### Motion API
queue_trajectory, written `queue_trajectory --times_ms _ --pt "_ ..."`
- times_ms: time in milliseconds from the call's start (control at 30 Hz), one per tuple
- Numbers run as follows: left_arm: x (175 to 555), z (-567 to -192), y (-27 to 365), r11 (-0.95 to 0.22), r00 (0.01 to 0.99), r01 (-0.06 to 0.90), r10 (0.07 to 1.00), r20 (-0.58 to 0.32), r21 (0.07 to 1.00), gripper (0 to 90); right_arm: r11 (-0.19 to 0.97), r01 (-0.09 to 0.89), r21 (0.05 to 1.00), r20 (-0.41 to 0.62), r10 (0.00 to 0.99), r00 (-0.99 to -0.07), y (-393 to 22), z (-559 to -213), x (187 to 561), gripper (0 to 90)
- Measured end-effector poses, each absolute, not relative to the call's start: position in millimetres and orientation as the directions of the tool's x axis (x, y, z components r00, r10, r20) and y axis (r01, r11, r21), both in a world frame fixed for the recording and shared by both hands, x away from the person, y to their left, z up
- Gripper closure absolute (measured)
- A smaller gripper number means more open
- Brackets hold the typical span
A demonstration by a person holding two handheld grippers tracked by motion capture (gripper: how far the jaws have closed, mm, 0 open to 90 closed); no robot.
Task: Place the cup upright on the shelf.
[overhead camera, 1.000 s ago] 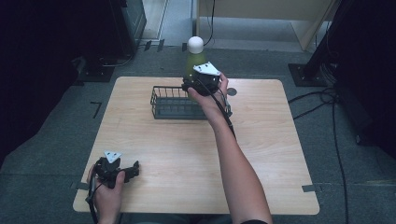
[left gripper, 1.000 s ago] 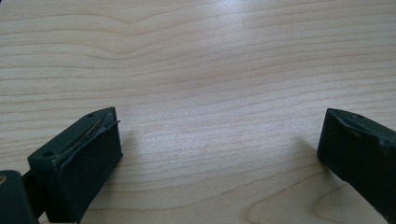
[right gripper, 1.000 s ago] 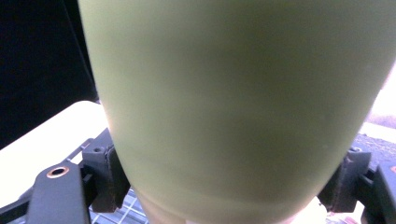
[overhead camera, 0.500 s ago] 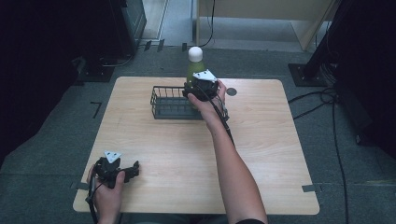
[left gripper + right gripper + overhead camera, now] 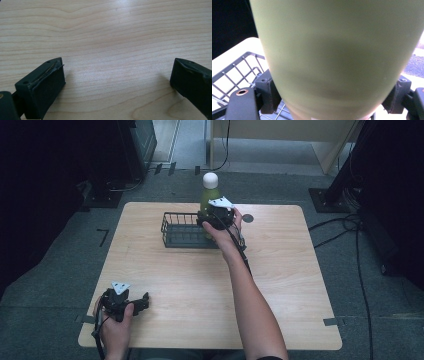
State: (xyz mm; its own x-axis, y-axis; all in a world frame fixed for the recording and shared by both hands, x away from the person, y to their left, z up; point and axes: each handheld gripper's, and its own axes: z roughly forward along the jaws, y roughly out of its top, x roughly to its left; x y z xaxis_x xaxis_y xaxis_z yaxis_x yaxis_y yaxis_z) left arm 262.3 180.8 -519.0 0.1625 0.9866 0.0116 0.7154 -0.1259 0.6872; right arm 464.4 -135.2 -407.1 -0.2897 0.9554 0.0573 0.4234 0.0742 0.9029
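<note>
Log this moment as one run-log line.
right gripper: shut on green bottle | bottle: at wire basket, right end | left gripper: open, empty, over table

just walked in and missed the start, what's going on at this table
A person works at a wooden table with a handheld gripper in each hand. The right gripper is closed on a green bottle with a white cap, holding it upright at the right end of a black wire basket; whether it already rests on the basket floor is unclear. Its jaws have just been opening slightly but their pads are on the bottle's sides. The left gripper sits open and empty near the front left corner.
</note>
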Motion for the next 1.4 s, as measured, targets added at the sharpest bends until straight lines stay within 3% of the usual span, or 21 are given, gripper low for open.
queue_trajectory --times_ms 233,300,367,967,1233,1400 --pt "262 -519 181 -0.126 0.162 0.715 0.987 0.011 0.687 0.0 0.078 0.426 0.901 0.058 0.953 -0.296 -136 -409 462 18.9" --pt "262 -519 181 -0.125 0.162 0.715 0.987 0.011 0.688 0.0 0.112 0.448 0.887 0.026 0.956 -0.292 -136 -411 461 12.7" --pt "262 -519 181 -0.126 0.162 0.715 0.987 0.012 0.687 0.0 0.113 0.451 0.885 0.024 0.957 -0.288 -136 -412 461 12.2" --pt "262 -519 181 -0.124 0.161 0.715 0.987 0.011 0.688 0.0 0.117 0.479 0.870 0.042 0.950 -0.309 -139 -416 455 19.9" --pt "262 -519 181 -0.124 0.161 0.715 0.987 0.011 0.688 0.0 0.101 0.484 0.869 0.074 0.941 -0.330 -147 -414 445 8.4" --pt "262 -519 181 -0.125 0.162 0.715 0.987 0.011 0.687 0.0 0.085 0.473 0.877 0.084 0.942 -0.326 -157 -413 434 6.5"
